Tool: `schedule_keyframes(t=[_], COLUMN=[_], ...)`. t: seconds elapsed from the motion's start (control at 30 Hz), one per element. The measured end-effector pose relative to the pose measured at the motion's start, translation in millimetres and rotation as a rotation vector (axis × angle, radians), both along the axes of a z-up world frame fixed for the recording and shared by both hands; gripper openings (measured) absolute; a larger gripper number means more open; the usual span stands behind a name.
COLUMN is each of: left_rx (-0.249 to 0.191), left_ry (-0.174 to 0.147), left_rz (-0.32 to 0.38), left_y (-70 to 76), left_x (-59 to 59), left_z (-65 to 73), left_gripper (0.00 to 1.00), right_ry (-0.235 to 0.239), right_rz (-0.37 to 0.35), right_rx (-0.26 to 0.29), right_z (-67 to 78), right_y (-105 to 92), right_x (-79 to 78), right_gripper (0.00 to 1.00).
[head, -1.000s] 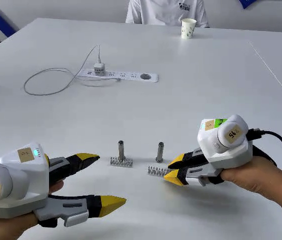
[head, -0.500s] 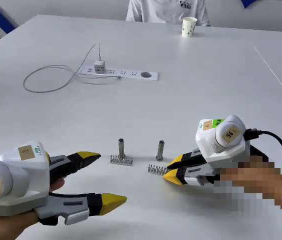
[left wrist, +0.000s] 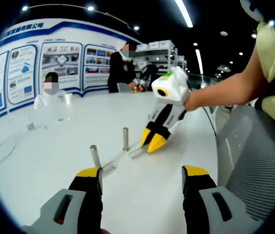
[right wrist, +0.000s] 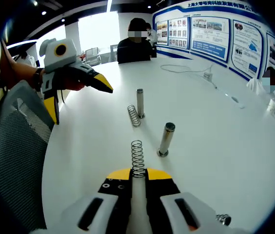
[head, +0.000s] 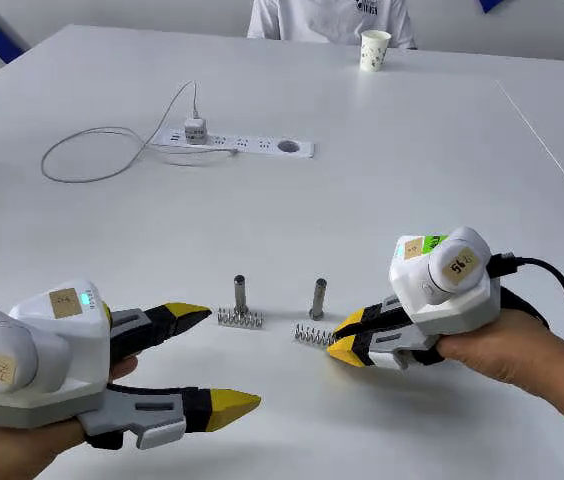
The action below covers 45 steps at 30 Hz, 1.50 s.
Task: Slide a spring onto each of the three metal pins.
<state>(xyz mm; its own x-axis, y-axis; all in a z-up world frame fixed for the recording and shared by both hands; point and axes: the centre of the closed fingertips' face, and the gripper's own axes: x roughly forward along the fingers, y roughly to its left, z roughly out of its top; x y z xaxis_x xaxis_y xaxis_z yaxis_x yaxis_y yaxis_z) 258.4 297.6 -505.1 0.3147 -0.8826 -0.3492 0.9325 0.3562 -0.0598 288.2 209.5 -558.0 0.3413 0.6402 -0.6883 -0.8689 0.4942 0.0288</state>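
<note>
At the left, the left gripper [head: 227, 358] was held low over the table [head: 442, 150], its jaws spread wide apart. Its body was cut off by the lower edge of the head view. The sticker on it had handwritten marks that I could not read. Far behind lay a power strip [head: 232, 146] with a charger [head: 194, 130] plugged in.

The left pin [head: 240, 293] stood upright. A spring [head: 240, 319] lay flat on the table against its foot (in the head view it hid the pin's base). The right pin [head: 318, 298] stood upright near it, apart from the first.

A second spring [head: 312, 336] stuck out from the right gripper [head: 336, 340], which pinched one end. That end was hidden between the pressed jaws, and I could not tell if the free end touched the table. The round sticker on this gripper seemed to read "15". Its black cord [head: 522, 262] ran out past the right edge.

At the far side stood a paper cup [head: 374, 50] with green print too small to read. Behind it sat a person [head: 322, 20] in a white shirt, cut off at the top. Bare table lay open all around the pins, with its edges well away.
</note>
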Motion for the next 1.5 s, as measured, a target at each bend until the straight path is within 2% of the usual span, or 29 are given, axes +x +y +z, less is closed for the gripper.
schedule_keyframes(t=[0.4, 0.7, 1.17, 1.5], left_rx=[0.019, 0.031, 0.036, 0.039], left_ry=[-0.028, -0.055, -0.089, -0.112], left_rz=[-0.084, -0.142, -0.206, -0.246], left_y=[-19.3, -27.7, -35.9, -39.6], left_x=[-1.0, -8.0, -20.1, -25.9], left_z=[1.4, 4.1, 7.4, 7.0], left_gripper=[0.62, 0.49, 0.34, 0.21], right_ry=[-0.014, -0.019, -0.017, -0.014], right_rz=[0.085, 0.166, 0.268, 0.294], right_rx=[-0.012, -0.012, -0.021, -0.038], right_z=[24.5, 40.7, 53.2, 56.7], right_y=[8.3, 22.0, 37.4, 39.0], right_x=[-20.1, -35.9, -52.2, -58.4], right_gripper=[0.11, 0.11, 0.11, 0.11])
